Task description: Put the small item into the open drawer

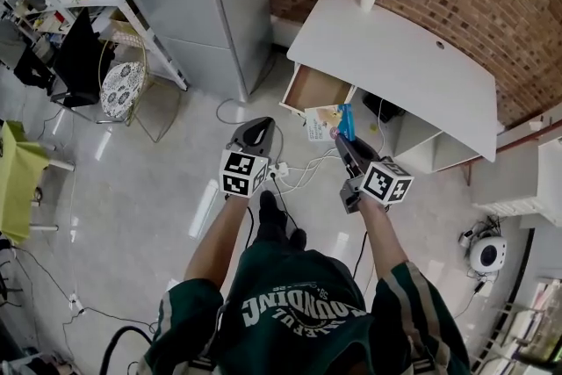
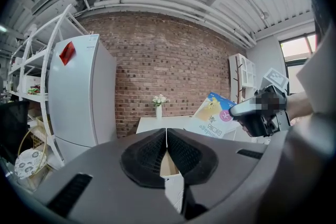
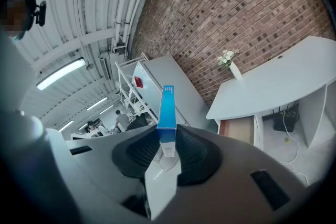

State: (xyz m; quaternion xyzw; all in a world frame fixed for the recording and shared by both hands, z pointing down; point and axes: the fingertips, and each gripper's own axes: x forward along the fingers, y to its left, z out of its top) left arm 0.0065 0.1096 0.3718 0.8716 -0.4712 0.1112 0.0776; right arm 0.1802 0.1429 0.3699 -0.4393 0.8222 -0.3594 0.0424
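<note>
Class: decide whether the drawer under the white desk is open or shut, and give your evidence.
Open: the drawer sticks out from under the desk, its wooden inside showing from above.

Left gripper point(image 2: 166, 139) jaws together — right gripper point(image 2: 236, 111) grips box point(image 2: 212, 114) at right; vase point(image 2: 158, 112) on desk point(image 2: 149, 124) ahead.

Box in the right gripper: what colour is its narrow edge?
Bright blue; the box shows best in the right gripper view.
</note>
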